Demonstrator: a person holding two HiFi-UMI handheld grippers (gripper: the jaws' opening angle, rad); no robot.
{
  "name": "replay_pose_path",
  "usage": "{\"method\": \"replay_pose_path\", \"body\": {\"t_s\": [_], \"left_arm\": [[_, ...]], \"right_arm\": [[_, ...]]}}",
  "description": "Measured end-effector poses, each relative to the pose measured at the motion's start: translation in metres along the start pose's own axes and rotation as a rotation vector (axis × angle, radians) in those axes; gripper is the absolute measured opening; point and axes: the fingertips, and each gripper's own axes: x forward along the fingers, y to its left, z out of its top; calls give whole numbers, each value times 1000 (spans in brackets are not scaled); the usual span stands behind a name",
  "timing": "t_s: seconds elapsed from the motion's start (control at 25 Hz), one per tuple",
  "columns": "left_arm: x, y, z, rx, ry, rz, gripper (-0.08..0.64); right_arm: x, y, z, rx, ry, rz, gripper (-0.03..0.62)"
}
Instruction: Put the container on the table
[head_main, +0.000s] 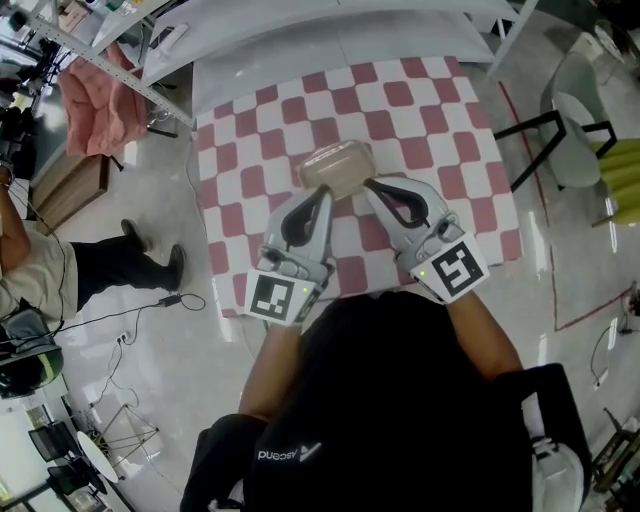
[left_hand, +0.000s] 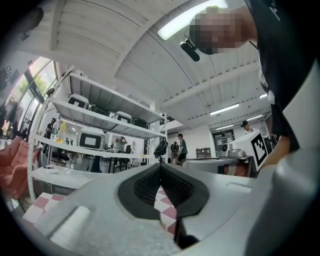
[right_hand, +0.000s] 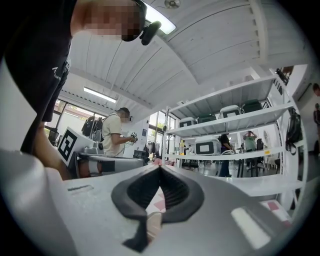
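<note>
A pale, translucent container (head_main: 337, 165) with a lid hangs over the pink-and-white checked table (head_main: 430, 110), between my two grippers. In the head view my left gripper (head_main: 322, 192) meets its near left edge and my right gripper (head_main: 368, 186) its near right edge. Both point away from me, about level. In the left gripper view the jaws of the left gripper (left_hand: 160, 167) meet at their tips. In the right gripper view the right gripper (right_hand: 160, 167) is closed the same way, with a beige bit of the container (right_hand: 152, 225) showing in the gap lower down. The container's body is hidden in both gripper views.
A white shelf rack (head_main: 110, 60) with a pink cloth (head_main: 95, 95) stands at the far left. A person in dark trousers (head_main: 110, 268) sits on the floor to the left. A chair (head_main: 575, 130) stands right of the table. Cables lie on the floor at lower left.
</note>
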Motion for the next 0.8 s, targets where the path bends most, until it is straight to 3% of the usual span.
{"method": "replay_pose_path", "body": {"t_s": [0.8], "left_arm": [[-4,-9,7,-2,-7,-22,11]], "right_arm": [[-9,4,6,-16,-3,-12,2]]}}
